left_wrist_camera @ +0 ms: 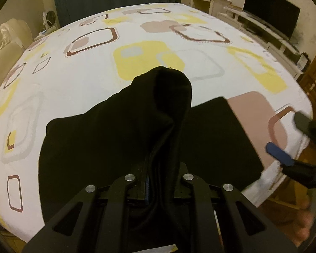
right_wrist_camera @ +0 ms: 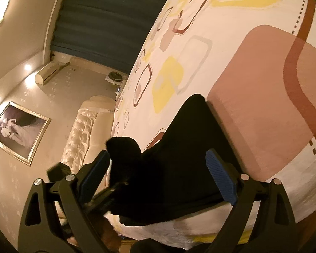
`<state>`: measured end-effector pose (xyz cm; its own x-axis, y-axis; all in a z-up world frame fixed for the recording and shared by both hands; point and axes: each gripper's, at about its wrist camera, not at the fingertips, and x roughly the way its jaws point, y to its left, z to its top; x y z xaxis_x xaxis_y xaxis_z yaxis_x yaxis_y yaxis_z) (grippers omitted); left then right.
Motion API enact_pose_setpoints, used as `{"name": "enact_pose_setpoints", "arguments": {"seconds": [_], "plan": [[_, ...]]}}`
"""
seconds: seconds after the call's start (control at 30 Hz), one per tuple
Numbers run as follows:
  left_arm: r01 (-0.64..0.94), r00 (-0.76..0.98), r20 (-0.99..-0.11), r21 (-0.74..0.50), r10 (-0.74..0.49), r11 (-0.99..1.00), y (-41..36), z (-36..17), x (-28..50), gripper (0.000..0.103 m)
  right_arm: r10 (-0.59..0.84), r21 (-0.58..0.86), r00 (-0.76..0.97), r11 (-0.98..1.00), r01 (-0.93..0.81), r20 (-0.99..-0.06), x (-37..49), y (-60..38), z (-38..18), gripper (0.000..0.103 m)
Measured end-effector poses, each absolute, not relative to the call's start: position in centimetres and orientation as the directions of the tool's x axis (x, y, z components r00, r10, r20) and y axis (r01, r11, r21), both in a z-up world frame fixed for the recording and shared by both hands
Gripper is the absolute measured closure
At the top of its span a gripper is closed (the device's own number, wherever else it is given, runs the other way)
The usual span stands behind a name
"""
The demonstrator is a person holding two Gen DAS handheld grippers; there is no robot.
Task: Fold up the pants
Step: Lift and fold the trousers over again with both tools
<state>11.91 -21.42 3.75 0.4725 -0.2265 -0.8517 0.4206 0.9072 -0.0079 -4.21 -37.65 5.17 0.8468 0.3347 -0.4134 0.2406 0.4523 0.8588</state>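
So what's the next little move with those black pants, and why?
Probably carry the left gripper forward and lay its bunch down flat. It is shut on a raised fold of the pants, the rest lies on the bed, and the right gripper hangs open, holding nothing.

The pants (left_wrist_camera: 120, 130) are plain black against a white bedsheet (left_wrist_camera: 73, 80) printed with rounded squares in yellow, dusty pink, pale grey and maroon outline. Both grippers are black, the right gripper (right_wrist_camera: 158, 181) showing ribbed blue pads (right_wrist_camera: 221, 179) at lower centre of its view. A dark teal curtain (right_wrist_camera: 107, 21) hangs at upper centre, beside beige walls.
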Motion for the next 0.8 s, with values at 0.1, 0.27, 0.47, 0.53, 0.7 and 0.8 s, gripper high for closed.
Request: {"name": "enact_pose_setpoints", "arguments": {"seconds": [0.1, 0.27, 0.47, 0.53, 0.7, 0.8], "plan": [[0.408, 0.473, -0.857, 0.007, -0.205, 0.913, -21.9, 2.7, 11.8, 0.091, 0.332, 0.862, 0.849, 0.443, 0.245, -0.411, -4.3, -37.9, 5.0, 0.01], [0.397, 0.484, -0.855, 0.025, -0.185, 0.918, -22.2, 1.8, 11.7, 0.09, 0.333, 0.866, 0.851, 0.437, 0.243, -0.407, -4.1, -38.0, 4.9, 0.01], [0.393, 0.499, -0.852, 0.061, -0.157, 0.917, -23.1, 1.3, 11.4, 0.09, 0.335, 0.865, 0.847, 0.437, 0.248, -0.412, -3.9, -37.9, 4.6, 0.01], [0.393, 0.507, -0.85, 0.076, -0.147, 0.917, -23.4, 1.1, 11.2, 0.089, 0.335, 0.866, 0.848, 0.435, 0.247, -0.41, -4.0, -37.9, 4.7, 0.01], [0.394, 0.512, -0.845, 0.073, -0.153, 0.916, -23.6, 0.9, 11.1, 0.085, 0.335, 0.866, 0.848, 0.435, 0.246, -0.41, -4.0, -38.0, 4.7, 0.01], [0.408, 0.512, -0.843, 0.069, -0.166, 0.91, -23.7, 0.8, 10.8, 0.076, 0.337, 0.868, 0.85, 0.432, 0.244, -0.406, -4.0, -38.0, 4.6, 0.01]]}}
